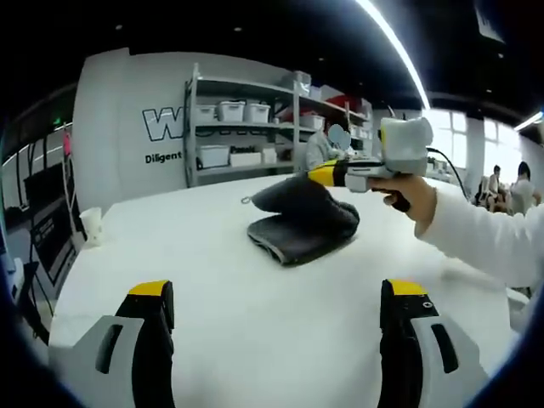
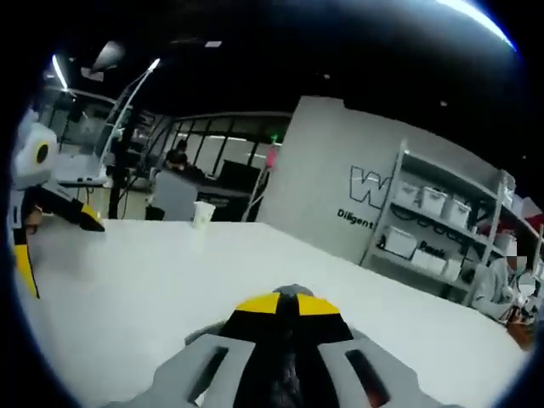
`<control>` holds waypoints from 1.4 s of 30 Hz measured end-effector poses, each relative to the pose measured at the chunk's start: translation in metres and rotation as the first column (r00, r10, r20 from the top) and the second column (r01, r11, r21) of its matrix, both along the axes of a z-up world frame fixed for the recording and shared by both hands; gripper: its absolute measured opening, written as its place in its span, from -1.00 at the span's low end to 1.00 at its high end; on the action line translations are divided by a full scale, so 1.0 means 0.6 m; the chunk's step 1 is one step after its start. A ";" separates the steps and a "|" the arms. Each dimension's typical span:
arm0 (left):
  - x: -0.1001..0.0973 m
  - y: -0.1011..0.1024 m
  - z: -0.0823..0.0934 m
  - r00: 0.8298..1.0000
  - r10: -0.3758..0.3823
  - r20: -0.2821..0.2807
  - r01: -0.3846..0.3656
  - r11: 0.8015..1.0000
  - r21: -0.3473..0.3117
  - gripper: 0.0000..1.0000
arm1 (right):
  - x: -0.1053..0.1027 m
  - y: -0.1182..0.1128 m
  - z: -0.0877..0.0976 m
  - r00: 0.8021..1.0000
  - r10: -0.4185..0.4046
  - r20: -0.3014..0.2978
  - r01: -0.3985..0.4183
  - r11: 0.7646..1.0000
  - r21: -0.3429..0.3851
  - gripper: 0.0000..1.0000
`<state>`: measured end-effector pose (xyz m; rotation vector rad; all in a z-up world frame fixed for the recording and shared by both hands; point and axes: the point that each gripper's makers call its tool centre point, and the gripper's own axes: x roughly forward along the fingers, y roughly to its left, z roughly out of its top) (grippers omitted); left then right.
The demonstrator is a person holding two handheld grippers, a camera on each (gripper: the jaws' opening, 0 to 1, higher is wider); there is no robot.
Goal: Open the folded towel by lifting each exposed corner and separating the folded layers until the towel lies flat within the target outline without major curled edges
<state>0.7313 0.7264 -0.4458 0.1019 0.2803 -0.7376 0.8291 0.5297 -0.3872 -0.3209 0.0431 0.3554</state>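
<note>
A dark grey folded towel lies on the white table, beyond its middle in the left gripper view. My right gripper reaches in from the right, held by a hand in a white sleeve, and is shut on the towel's top layer, which it holds raised in a hump. In the right gripper view its yellow-tipped jaws meet at the right gripper with dark towel cloth pinched between them. My left gripper stands open over the near table, well short of the towel. It also appears as the left gripper at the left edge.
A paper cup stands near the table's left edge, seen as the paper cup too. Metal shelving with bins lines the wall behind. People sit at the far right. Bare table surrounds the towel.
</note>
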 end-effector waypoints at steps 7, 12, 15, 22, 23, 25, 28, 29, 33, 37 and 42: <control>-0.001 -0.003 0.001 1.000 -0.006 0.005 0.006 1.000 0.002 0.99 | -0.004 -0.072 0.033 0.996 -0.081 0.029 0.080 0.996 0.039 -1.00; -0.002 -0.001 0.001 1.000 0.002 0.006 -0.002 1.000 0.003 0.99 | -0.007 -0.115 0.041 0.990 -0.136 0.035 0.134 0.989 0.059 -1.00; 0.001 0.003 0.001 1.000 0.006 0.004 -0.006 1.000 0.000 0.99 | -0.013 -0.143 0.042 0.984 -0.174 0.041 0.172 0.983 0.065 -1.00; 0.012 0.012 0.003 1.000 0.014 0.002 -0.014 1.000 -0.001 0.99 | -0.029 -0.218 0.039 0.962 -0.270 0.037 0.266 0.959 0.097 -1.00; 0.014 0.013 0.003 1.000 0.014 0.003 -0.014 1.000 -0.002 0.99 | -0.032 -0.229 0.036 0.958 -0.284 0.035 0.280 0.955 0.098 -1.00; 0.017 0.014 0.003 1.000 0.015 0.001 -0.015 1.000 -0.004 0.99 | -0.037 -0.249 0.029 0.951 -0.308 0.029 0.304 0.947 0.099 -1.00; 0.010 0.009 0.000 1.000 0.015 0.000 -0.015 1.000 -0.001 0.99 | -0.046 -0.284 0.018 0.937 -0.349 0.014 0.346 0.932 0.107 -1.00; -0.004 -0.001 -0.003 1.000 0.015 0.000 -0.015 1.000 0.000 0.99 | -0.051 -0.303 0.012 0.928 -0.373 0.012 0.370 0.923 0.108 -1.00; -0.011 -0.008 -0.008 1.000 0.016 -0.005 -0.016 1.000 0.002 0.99 | -0.065 -0.370 -0.019 0.891 -0.453 -0.027 0.453 0.884 0.112 -1.00; -0.007 -0.008 -0.013 1.000 0.021 -0.013 -0.020 1.000 0.008 0.99 | -0.080 -0.426 -0.061 0.855 -0.513 -0.081 0.519 0.849 0.098 -1.00; -0.004 -0.010 -0.016 1.000 0.017 -0.019 -0.017 1.000 0.013 0.99 | -0.098 -0.471 -0.138 0.816 -0.544 -0.195 0.564 0.823 0.069 -1.00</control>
